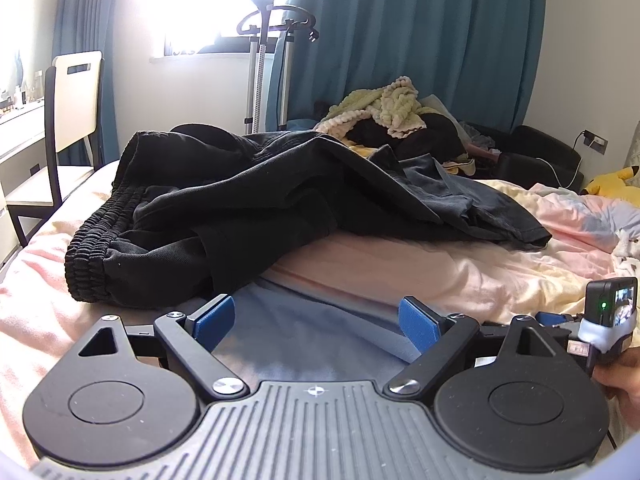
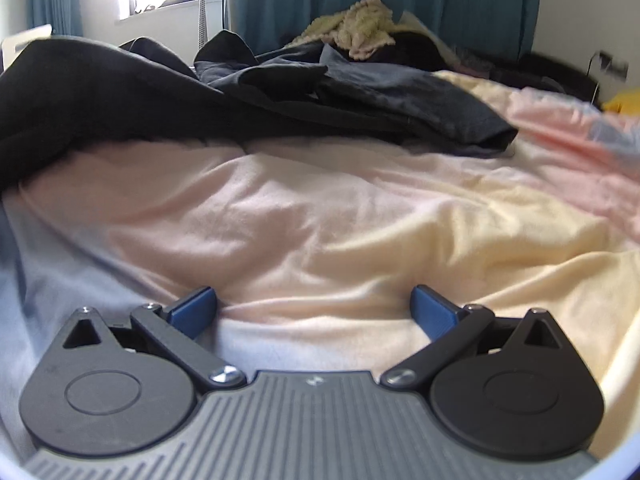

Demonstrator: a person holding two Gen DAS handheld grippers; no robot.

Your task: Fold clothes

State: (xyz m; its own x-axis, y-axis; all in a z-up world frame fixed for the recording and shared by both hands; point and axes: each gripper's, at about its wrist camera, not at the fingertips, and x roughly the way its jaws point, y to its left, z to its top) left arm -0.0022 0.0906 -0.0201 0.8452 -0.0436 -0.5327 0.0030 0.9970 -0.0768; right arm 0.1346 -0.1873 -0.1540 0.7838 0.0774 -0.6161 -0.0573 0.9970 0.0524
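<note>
- Bare bedsheet point(image 2: 320, 208) is lying open ahead of the right gripper point(image 2: 314, 312), its jaws spread wide, toward 12 o'clock.
- The black trousers point(image 1: 248, 200) are heaping up across the left gripper point(image 1: 316, 320), from 10 to 1 o'clock, blocking a level pass.
- A clothes pile point(image 1: 384, 116) is standing behind them at 12 o'clock.
- A chair point(image 1: 68, 120) is closing off the bed edge at 9 o'clock.

The trousers point(image 1: 224, 216) are black, with a black ribbed elastic waistband point(image 1: 86, 256). The bedsheet point(image 2: 320, 220) runs in soft patches of pink, pale yellow and light blue. The curtains point(image 1: 420, 40) are teal. The knitted blanket point(image 1: 384, 110) is cream and pale green. The plush toy point(image 1: 618, 184) is yellow. Both grippers' pads point(image 1: 214, 316) are blue.
</note>
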